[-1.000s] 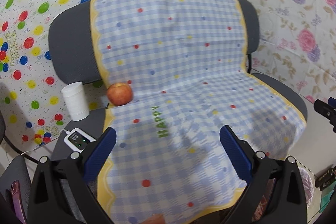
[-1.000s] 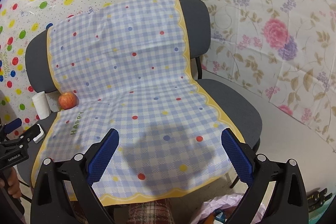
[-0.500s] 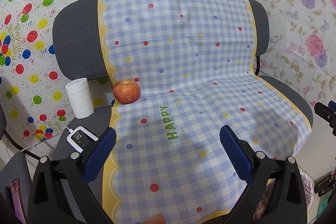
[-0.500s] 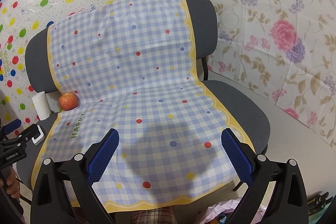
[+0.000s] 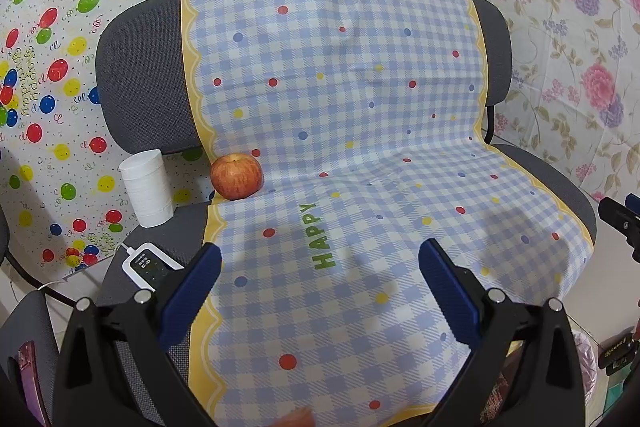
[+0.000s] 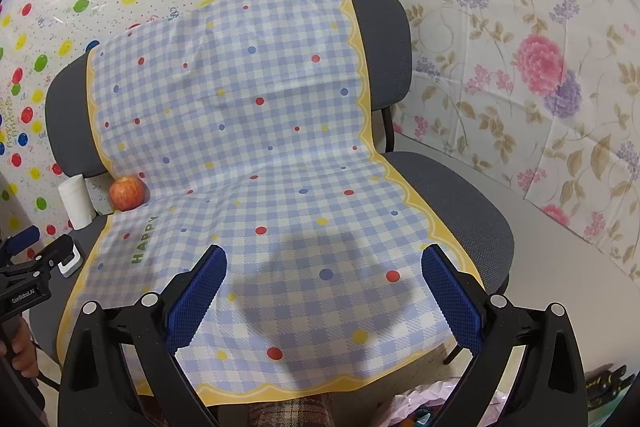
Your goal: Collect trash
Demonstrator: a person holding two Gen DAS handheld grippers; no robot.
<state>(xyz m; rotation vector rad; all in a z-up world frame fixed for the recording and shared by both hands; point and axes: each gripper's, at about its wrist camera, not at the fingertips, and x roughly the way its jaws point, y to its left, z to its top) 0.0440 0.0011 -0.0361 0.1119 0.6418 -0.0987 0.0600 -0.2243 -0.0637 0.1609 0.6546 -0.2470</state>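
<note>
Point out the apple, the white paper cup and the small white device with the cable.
apple (image 5: pixel 236 177), left wrist view, middle of its red skin.
white paper cup (image 5: pixel 147 189), left wrist view, middle of its side wall.
small white device (image 5: pixel 149 265), left wrist view, its dark front panel.

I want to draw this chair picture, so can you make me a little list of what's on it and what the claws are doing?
chair: grey, draped with a blue checked HAPPY cloth
apple: red, at the cloth's left edge by the backrest
cup: white paper, left of the apple, apart
timer: white device, seat's front left
left claw: open, empty
right claw: open, empty
</note>
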